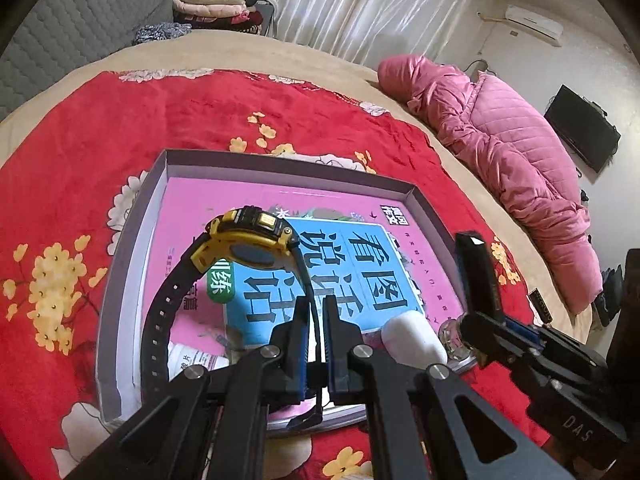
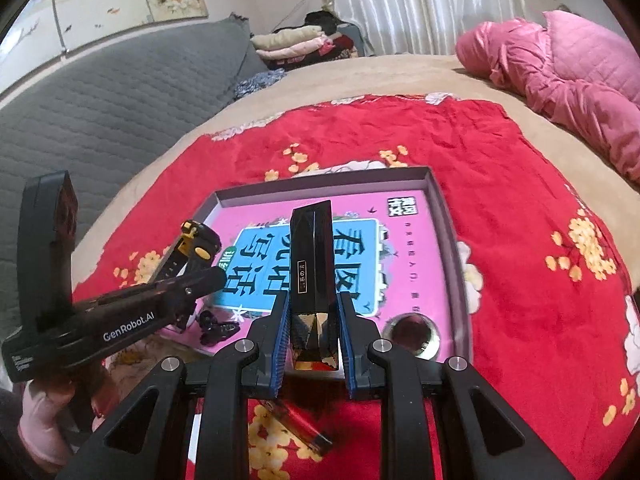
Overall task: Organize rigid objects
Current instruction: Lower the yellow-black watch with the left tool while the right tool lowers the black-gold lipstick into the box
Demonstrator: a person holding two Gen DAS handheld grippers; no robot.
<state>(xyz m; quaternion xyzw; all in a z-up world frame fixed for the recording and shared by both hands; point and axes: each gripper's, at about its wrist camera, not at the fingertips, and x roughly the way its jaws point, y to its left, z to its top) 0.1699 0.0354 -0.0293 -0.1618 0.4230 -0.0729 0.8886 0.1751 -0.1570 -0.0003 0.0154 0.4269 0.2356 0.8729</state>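
Transfer step, both loads above the shallow tray (image 1: 132, 240). Left gripper (image 1: 316, 320) clamped on the strap of the yellow-and-black watch (image 1: 244, 248); right gripper (image 2: 314, 328) closed on the upright black box (image 2: 312, 272). Next move likely needs lowering each into the tray beside the pink book (image 2: 416, 280), then releasing

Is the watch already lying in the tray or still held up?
Still held up: the left gripper jaws pinch the watch by its strap, its face raised above the pink book in the tray.

Black tool (image 2: 312, 344), blue pads (image 2: 280, 344), silver screws, pink sleeve (image 2: 40, 420).
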